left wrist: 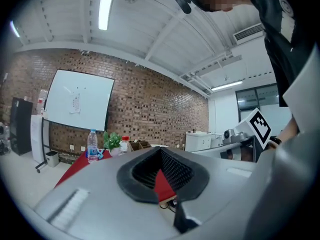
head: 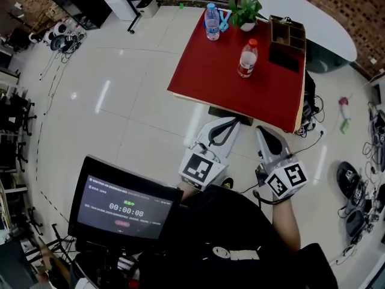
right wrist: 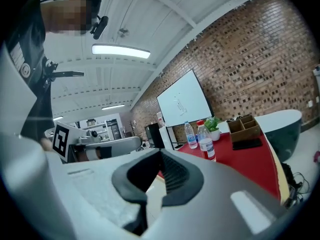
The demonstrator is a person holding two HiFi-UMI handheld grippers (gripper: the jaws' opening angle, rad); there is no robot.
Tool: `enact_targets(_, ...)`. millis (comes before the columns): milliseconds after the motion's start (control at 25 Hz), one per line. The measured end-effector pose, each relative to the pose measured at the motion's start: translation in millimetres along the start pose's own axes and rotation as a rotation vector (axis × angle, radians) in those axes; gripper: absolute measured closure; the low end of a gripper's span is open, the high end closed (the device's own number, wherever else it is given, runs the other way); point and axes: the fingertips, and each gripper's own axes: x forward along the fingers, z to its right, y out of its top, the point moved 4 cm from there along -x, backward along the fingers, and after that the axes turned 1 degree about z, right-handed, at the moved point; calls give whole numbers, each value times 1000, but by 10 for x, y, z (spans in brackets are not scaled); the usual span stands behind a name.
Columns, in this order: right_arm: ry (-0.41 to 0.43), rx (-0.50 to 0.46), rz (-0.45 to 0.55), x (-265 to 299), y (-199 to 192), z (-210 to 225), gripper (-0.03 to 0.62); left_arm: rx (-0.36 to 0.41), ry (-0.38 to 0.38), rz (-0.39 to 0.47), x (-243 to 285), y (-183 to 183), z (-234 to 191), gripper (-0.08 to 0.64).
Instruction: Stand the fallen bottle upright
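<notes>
Bottles are standing, not lying, in every view, and no fallen one is showing anywhere.

The left claw (head: 230, 121) and the right claw (head: 263, 131) are both riding with their jaws pressed together on nothing, the tips meeting in each gripper view. Nothing is within reach, so this is probably just how the person is carrying them on the approach. Both claws are pointing roughly level over the pale floor, toward the red table (head: 204, 83), whose near edge is lying a little ahead of the tips.

Well ahead on that table, the red-capped bottle (head: 247, 59) is standing upright. It is sitting slightly right of the right claw's line and left of the left claw's, so the two claws are converging on it. Further out, near the far corner, the blue-capped bottle (head: 212, 21) is also standing, just beside a potted plant (head: 245, 11). Off to the right claw's right, a wooden organiser (head: 287, 35) is sitting at the far edge with a dark flat object (head: 284, 58) just in front of it.

Judging from this, either the righting is already done or the fallen bottle is lying out of view — the frames are not settling which.
</notes>
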Motion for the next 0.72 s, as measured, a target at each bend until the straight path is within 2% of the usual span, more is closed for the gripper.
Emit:
enact_targets(200, 27, 11, 10, -520, -174, -266, 589, 32, 24, -18, -346, -48, 516, 560)
enact_targets(320, 24, 9, 23, -725, -132, -431, 589, 47, 21, -10, -489, 35, 717, 560)
enact_targets(560, -16, -21, 101, -910, 213, -684, 589, 42, -42, 34, -648, 231, 853, 560)
enact_targets(720, -83, -24, 83, -785, 75, -819, 589, 12, -62, 56, -823, 220, 730, 560)
